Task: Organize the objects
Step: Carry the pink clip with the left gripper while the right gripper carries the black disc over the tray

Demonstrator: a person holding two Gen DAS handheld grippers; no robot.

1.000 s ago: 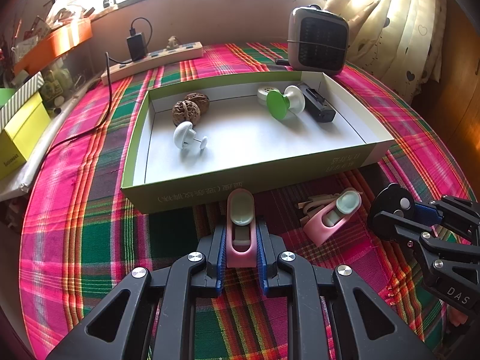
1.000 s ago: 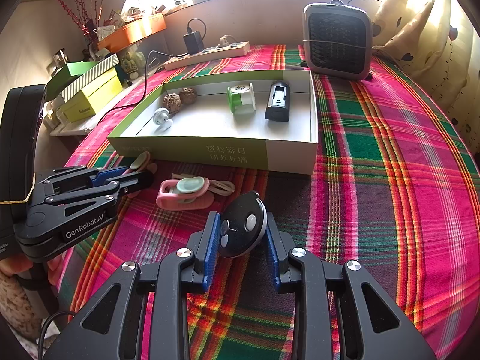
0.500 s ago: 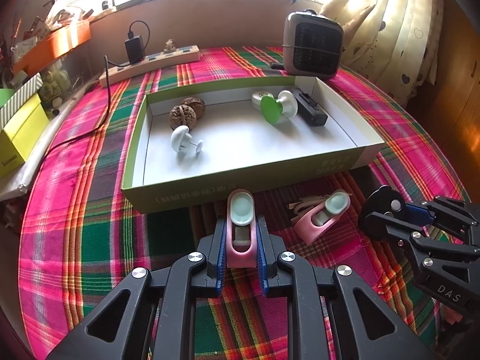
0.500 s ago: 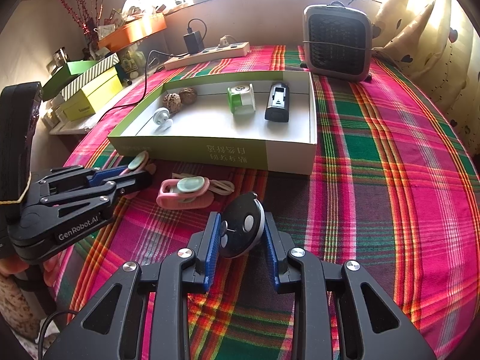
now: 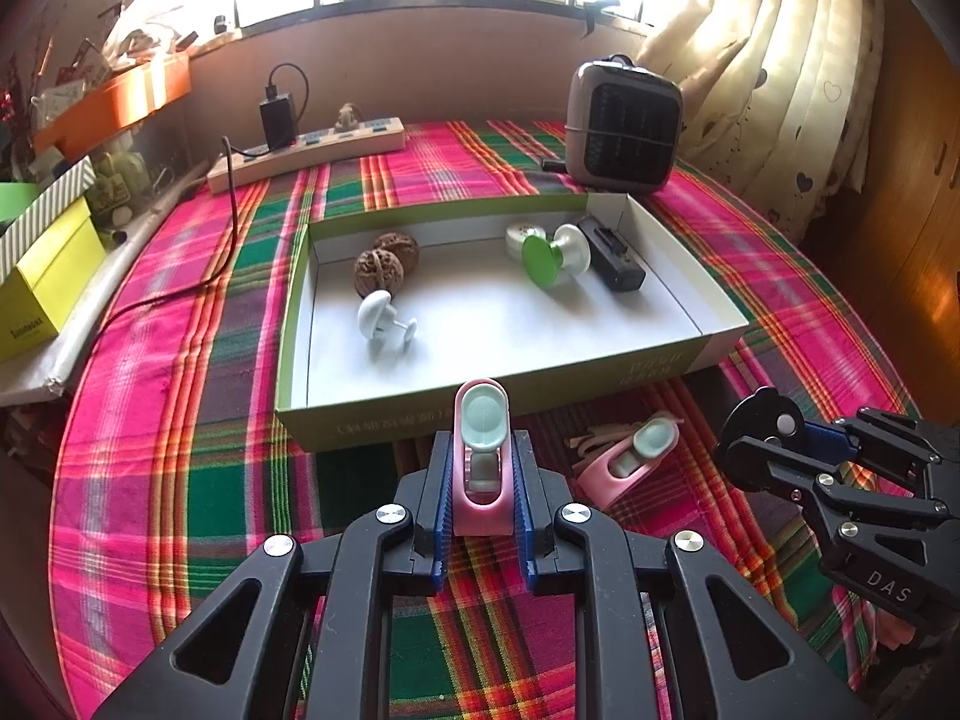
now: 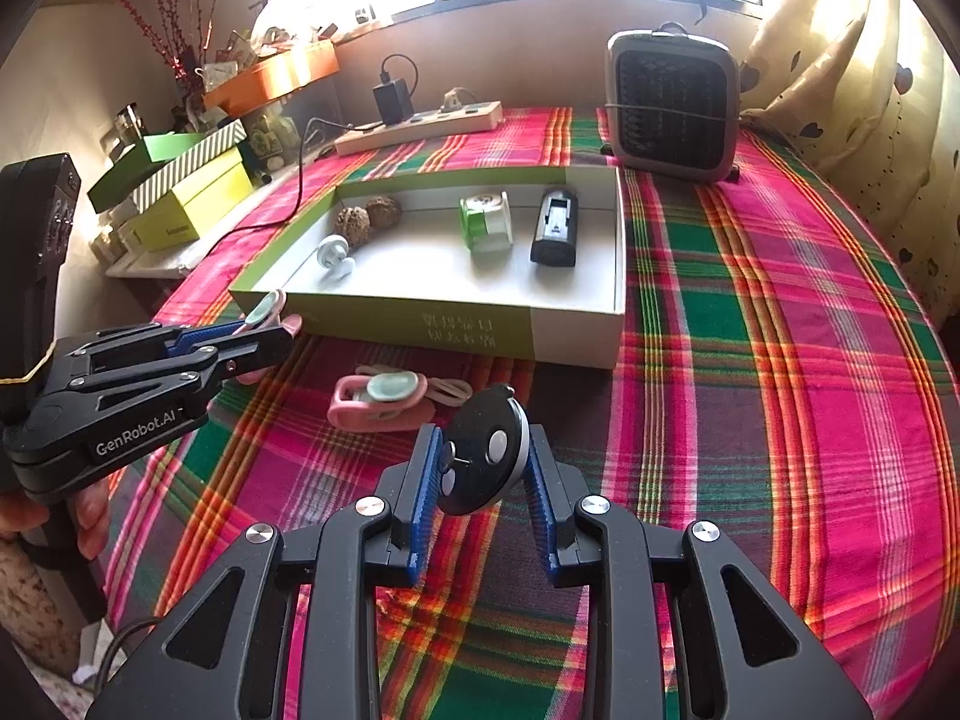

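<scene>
My left gripper (image 5: 480,468) is shut on a pink clip with a pale green pad (image 5: 482,450), held above the cloth just in front of the green box (image 5: 396,420). My right gripper (image 6: 483,468) is shut on a black round disc with buttons (image 6: 486,450), held above the cloth to the right. A second pink clip (image 5: 630,462) lies on the cloth between them, on some tan bands. The box holds two walnuts (image 5: 384,261), a white hook (image 5: 381,318), a green and white reel (image 5: 549,252) and a black device (image 5: 612,255).
A grey heater (image 5: 624,126) stands behind the box at the right. A power strip (image 5: 312,150) with a charger lies at the back left. Yellow and green boxes (image 6: 180,192) stand off the table's left side. A curtain (image 5: 780,60) hangs at the right.
Both grippers have risen with their objects and drawn back a little from the box. The second pink clip has not moved.
</scene>
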